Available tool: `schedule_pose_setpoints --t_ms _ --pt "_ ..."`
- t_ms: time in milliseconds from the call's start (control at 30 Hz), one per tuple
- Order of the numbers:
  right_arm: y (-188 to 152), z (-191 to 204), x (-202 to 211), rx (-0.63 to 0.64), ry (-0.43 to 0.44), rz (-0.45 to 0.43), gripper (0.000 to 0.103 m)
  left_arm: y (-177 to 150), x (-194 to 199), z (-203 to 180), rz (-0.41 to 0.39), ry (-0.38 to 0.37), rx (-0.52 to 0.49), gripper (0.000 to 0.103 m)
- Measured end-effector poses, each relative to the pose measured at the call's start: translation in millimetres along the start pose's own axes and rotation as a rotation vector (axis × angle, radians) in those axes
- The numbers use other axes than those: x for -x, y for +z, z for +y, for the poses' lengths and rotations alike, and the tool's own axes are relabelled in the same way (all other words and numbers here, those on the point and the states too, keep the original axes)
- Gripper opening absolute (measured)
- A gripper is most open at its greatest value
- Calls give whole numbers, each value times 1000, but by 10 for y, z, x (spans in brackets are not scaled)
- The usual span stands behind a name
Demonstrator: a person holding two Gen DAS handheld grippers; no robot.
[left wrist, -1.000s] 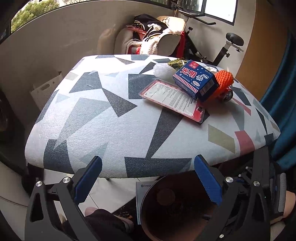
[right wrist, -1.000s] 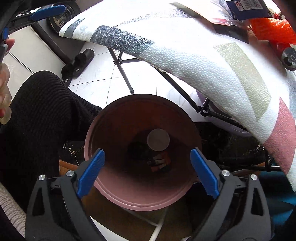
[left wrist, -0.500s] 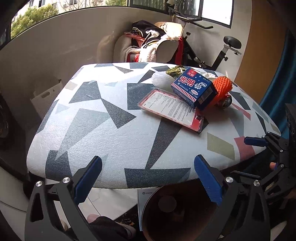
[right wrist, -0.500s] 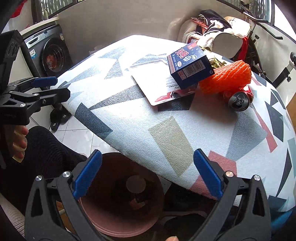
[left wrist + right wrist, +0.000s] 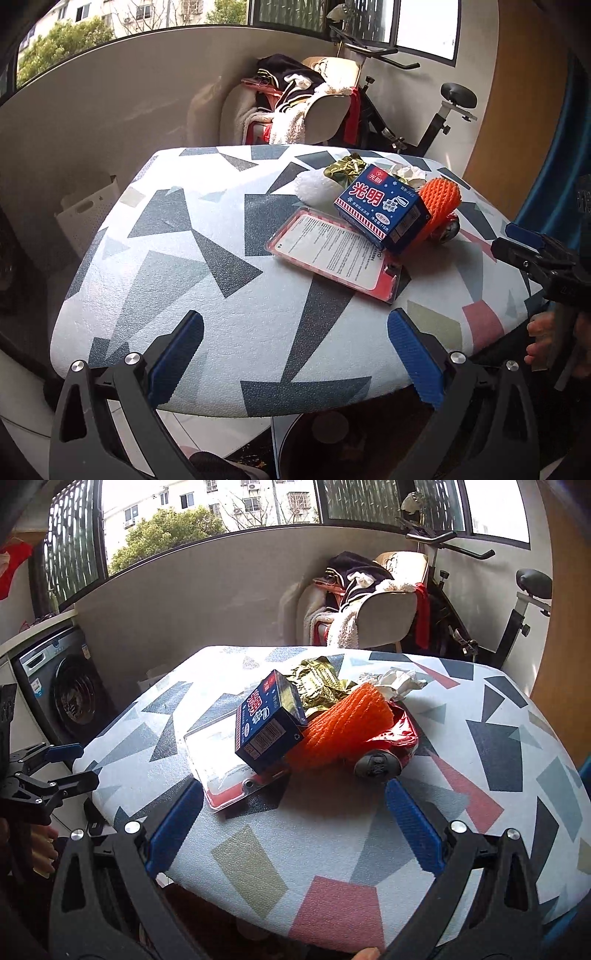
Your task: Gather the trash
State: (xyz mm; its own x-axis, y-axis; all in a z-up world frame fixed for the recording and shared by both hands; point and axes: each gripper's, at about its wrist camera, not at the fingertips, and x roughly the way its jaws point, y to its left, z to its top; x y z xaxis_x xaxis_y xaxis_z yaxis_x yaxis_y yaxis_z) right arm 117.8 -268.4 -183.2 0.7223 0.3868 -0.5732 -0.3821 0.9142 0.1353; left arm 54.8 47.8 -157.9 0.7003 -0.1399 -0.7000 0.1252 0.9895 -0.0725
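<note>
Both tongs were spread wide and held nothing. The left tongs [image 5: 295,354] hovered over the near edge of the bench [image 5: 207,295], pads clear of its patterned cover. The right tongs [image 5: 295,823] stood at the bench's near right edge, pointed toward the trash pile, with no pad touching any item. The trash lay clustered on the far right part of the bench. A blue box [image 5: 269,723] leaned tilted on a flat clear-and-red blister pack [image 5: 332,254], which lay flat on the cover. An orange foam net [image 5: 343,727] rested against the box's right side. A can [image 5: 378,766] lay on its side just beside the net, its end facing the right tongs, with crumpled red wrapping [image 5: 399,727] touching it. Gold foil [image 5: 317,683] and crumpled white paper [image 5: 399,679] lay behind the net. A white foam piece [image 5: 316,188] sat behind the blister pack. A brown bin [image 5: 332,443] stood on the floor under the near bench edge, partly hidden. A chair [image 5: 384,620] heaped with clothes, an exercise bike [image 5: 439,122] and a washer [image 5: 66,690] stood beyond the bench.
</note>
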Motion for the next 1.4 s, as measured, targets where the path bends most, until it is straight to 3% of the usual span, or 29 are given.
schedule_pose_setpoints --t_ms 100,167,333,433,500,600,667,767,867,967,1167,1400 --pt "100 -188 -107 -52 23 30 97 58 -51 -8 8 -30 25 97" --pt "184 -267 -220 -56 -46 63 97 93 -94 -28 18 -39 27 97" --pt "353 -451 -453 -83 -96 53 97 162 -212 -55 46 -63 56 97" --pt "411 -568 -629 -158 -50 61 96 195 -268 -88 57 -61 47 97" --pt "440 -670 -780 -241 35 84 83 220 -290 -122 56 -51 36 97" --pt "431 -708 -961 -288 57 126 70 258 -274 -184 39 -71 20 97" --pt "425 -695 -999 -293 75 132 41 275 -283 -229 41 -66 4 97" --pt "446 -629 -911 -266 75 111 26 297 -304 -253 43 -51 3 97" --pt "516 -521 -734 -198 58 62 25 330 -301 -243 32 -39 20 97" --pt "593 -395 -539 -112 29 18 25 368 -337 -204 50 -75 69 97" --pt "638 -241 -209 24 -49 -44 25 503 -522 -192 109 -195 189 97" --pt "584 -353 -22 53 -199 -79 25 709 -891 -237 173 -315 370 97"
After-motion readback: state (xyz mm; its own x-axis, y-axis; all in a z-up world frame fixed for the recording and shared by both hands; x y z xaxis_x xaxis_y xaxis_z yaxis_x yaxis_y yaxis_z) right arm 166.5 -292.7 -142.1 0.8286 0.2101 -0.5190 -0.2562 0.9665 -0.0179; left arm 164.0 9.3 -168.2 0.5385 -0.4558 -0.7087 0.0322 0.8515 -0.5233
